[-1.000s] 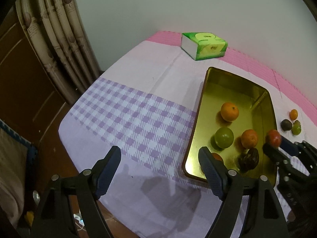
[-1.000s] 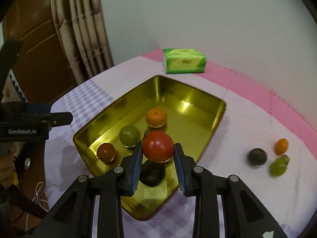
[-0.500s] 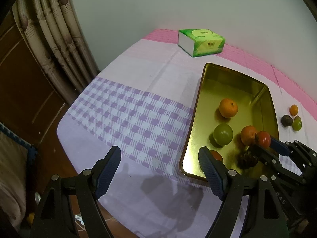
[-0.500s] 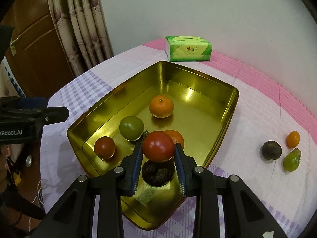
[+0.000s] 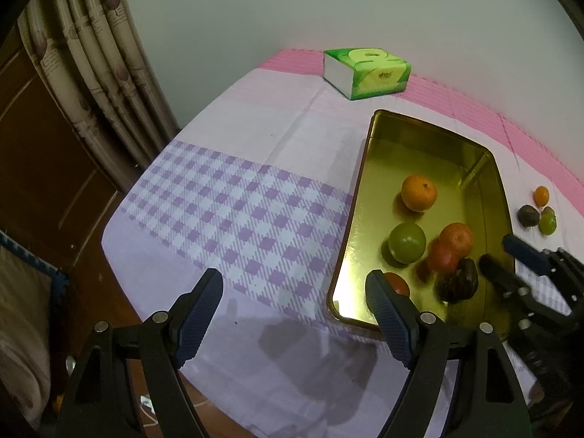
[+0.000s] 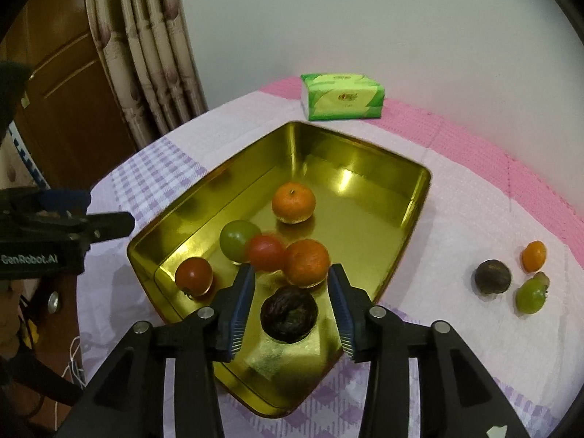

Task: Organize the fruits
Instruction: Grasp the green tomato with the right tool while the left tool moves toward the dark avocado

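Note:
A gold tray (image 6: 365, 197) (image 5: 430, 153) holds several fruits. A red tomato (image 6: 265, 252) (image 5: 441, 257), blurred, lies between a green fruit (image 6: 235, 239) and an orange (image 6: 306, 262). Another orange (image 6: 294, 202), a second tomato (image 6: 193, 276) and a dark wrinkled fruit (image 6: 289, 314) also lie inside. My right gripper (image 6: 292, 303) is open and empty over the tray's near end, above the dark fruit. My left gripper (image 5: 295, 314) is open and empty over the checked cloth left of the tray. A small orange (image 6: 533, 255), a dark fruit (image 6: 492, 276) and a green fruit (image 6: 531, 294) lie on the cloth to the right.
A green tissue pack (image 6: 343, 96) (image 5: 367, 72) lies at the far edge of the table by the wall. Curtains (image 5: 98, 73) and a wooden door stand to the left. The table's edge runs close under the left gripper.
My right gripper opened and let go of the red tomato, which dropped into the tray among the other fruits. The left gripper hardly moved.

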